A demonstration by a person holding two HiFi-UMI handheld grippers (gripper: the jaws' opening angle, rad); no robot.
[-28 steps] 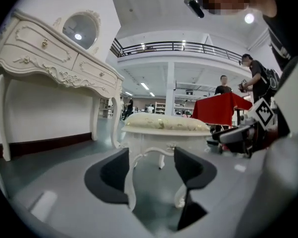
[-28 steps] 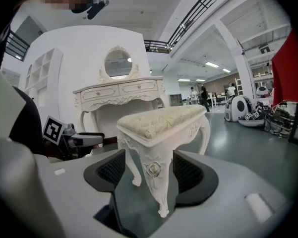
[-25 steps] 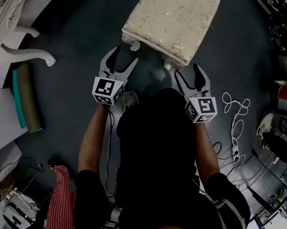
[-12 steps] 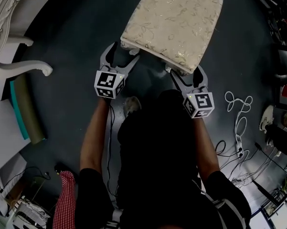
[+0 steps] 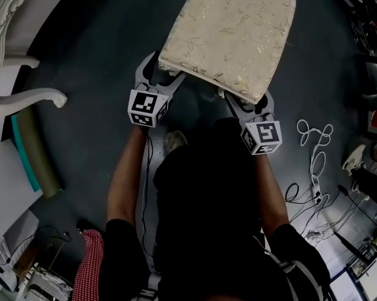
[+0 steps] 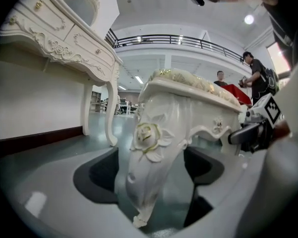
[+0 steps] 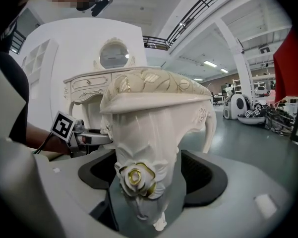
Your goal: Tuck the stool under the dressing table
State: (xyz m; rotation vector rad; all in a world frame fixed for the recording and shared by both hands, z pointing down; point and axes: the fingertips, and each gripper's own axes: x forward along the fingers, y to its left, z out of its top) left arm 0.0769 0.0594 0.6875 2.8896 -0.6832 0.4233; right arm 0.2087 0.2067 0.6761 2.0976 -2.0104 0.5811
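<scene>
The stool [image 5: 229, 33], with a cream patterned cushion and carved white legs, stands on the dark floor ahead of me. My left gripper [image 5: 160, 73] reaches under its near left corner. In the left gripper view that leg [image 6: 149, 148] stands between the dark pads [image 6: 96, 180] with gaps on both sides. My right gripper [image 5: 248, 100] is at the near right corner, and a leg with a gold rose [image 7: 141, 177] sits between its pads [image 7: 203, 175] the same way. Both pairs of jaws have just been opening and stand open. The white dressing table [image 5: 6, 11] is at the far left.
A curved table leg [image 5: 31, 96] juts out at the left, with a green and teal roll [image 5: 34, 152] beside it. White cables [image 5: 310, 149] lie on the floor to the right. Red checked cloth [image 5: 88, 268] lies near left. People [image 6: 255, 73] stand far behind the stool.
Both grippers have moved forward and down to the stool's near corners, so each near leg now stands between a pair of jaws. The jaws look wider.
</scene>
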